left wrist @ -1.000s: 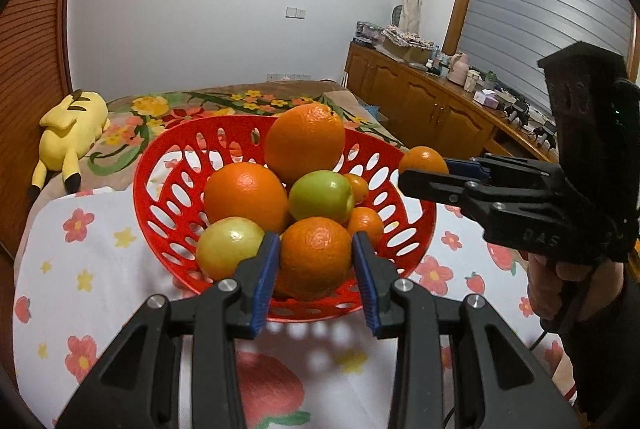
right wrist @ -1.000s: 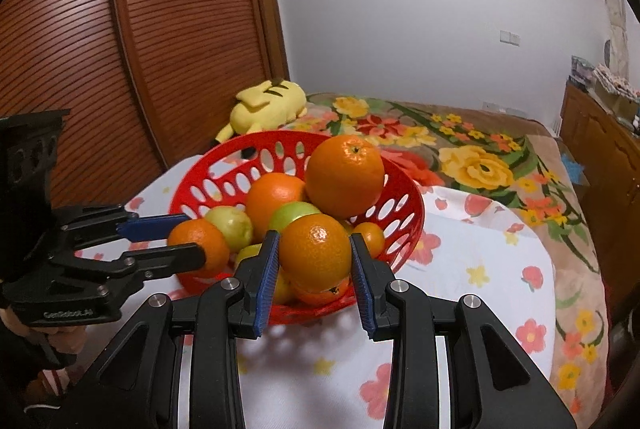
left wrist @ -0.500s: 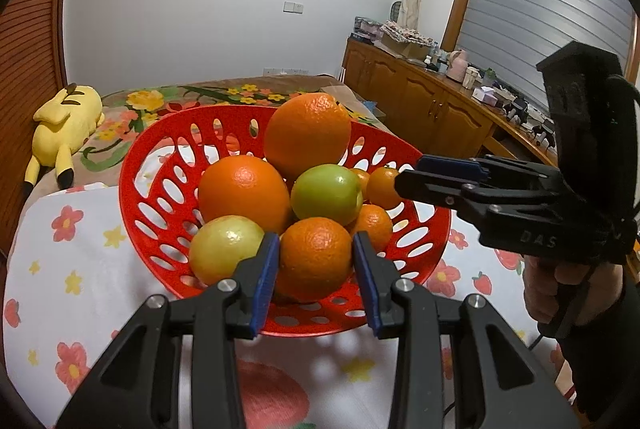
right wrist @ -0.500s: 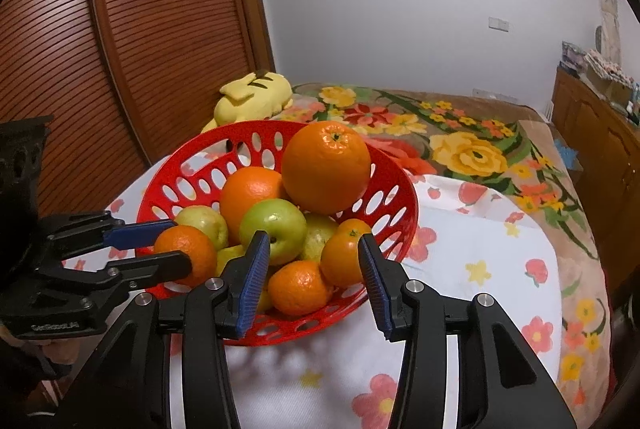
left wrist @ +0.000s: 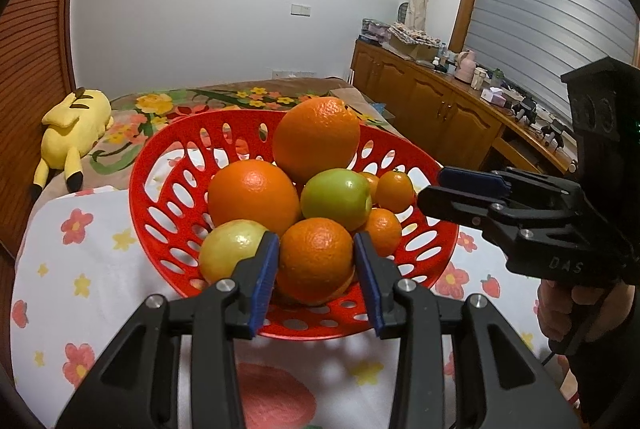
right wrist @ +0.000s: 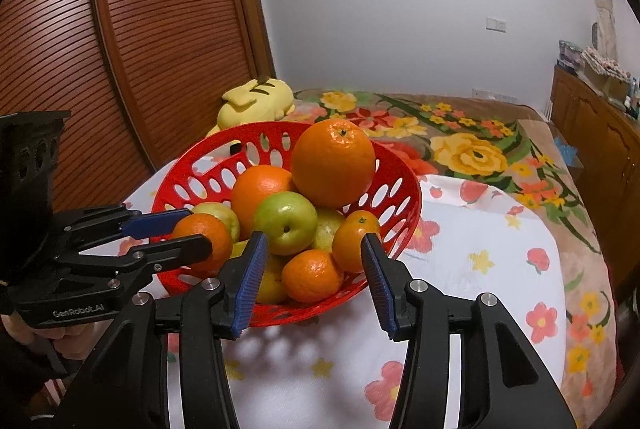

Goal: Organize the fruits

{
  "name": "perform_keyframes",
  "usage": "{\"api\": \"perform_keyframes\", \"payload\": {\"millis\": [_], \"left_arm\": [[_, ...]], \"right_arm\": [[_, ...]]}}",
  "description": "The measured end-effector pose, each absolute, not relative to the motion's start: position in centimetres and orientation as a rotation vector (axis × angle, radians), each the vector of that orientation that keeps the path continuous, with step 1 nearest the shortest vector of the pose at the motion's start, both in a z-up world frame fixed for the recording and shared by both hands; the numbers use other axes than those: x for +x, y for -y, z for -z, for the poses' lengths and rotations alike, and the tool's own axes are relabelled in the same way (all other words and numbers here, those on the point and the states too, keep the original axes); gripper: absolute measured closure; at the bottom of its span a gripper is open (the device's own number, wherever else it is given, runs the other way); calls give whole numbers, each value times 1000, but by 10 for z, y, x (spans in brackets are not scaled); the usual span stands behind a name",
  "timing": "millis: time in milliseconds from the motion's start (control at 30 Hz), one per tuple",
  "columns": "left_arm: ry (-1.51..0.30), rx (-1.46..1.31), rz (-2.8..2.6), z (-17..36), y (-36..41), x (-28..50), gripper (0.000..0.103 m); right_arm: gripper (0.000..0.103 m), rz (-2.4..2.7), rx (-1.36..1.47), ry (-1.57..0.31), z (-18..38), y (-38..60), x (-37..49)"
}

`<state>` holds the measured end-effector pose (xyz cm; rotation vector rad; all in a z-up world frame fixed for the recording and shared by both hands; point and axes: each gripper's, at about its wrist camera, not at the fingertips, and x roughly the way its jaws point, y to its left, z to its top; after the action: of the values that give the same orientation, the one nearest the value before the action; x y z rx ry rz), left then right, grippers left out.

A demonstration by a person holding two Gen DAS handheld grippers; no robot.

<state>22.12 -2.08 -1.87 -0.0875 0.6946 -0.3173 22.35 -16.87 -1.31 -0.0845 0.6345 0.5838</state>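
Note:
A red slotted basket (left wrist: 160, 165) (right wrist: 404, 197) on the flowered cloth holds oranges, small mandarins, a green apple (left wrist: 335, 197) (right wrist: 285, 223) and yellow-green fruit. A big orange (left wrist: 316, 137) (right wrist: 333, 162) tops the pile. My left gripper (left wrist: 316, 277) (right wrist: 188, 235) is shut on a mandarin (left wrist: 315, 259) (right wrist: 203, 240) over the basket's near rim. My right gripper (right wrist: 312, 283) (left wrist: 448, 187) is open and empty, its jaws wide apart just outside the basket's rim, by a small mandarin (right wrist: 355, 240) (left wrist: 394, 190) lying in the basket.
A yellow plush toy (left wrist: 74, 121) (right wrist: 256, 101) lies on the floral blanket behind the basket. A wooden sideboard (left wrist: 432, 109) with clutter stands at the right. A slatted wooden door (right wrist: 120, 41) is at the left.
My right gripper opened and let its mandarin drop into the basket, then drew back a little. My left gripper stays shut on its mandarin and has moved slightly toward the basket.

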Motion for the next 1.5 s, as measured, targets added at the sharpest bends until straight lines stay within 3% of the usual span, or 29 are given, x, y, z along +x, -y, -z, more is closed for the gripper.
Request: {"api": "perform_keyframes", "payload": {"millis": [1233, 1433, 1500], "left_arm": [[-662, -34, 214, 16, 16, 162, 56], [-623, -10, 187, 0, 13, 142, 53], [-613, -9, 180, -5, 13, 137, 46]], "right_arm": [[52, -511, -46, -577, 17, 177, 164], [48, -504, -40, -545, 8, 182, 147], [46, -497, -41, -527, 4, 182, 141]]}}
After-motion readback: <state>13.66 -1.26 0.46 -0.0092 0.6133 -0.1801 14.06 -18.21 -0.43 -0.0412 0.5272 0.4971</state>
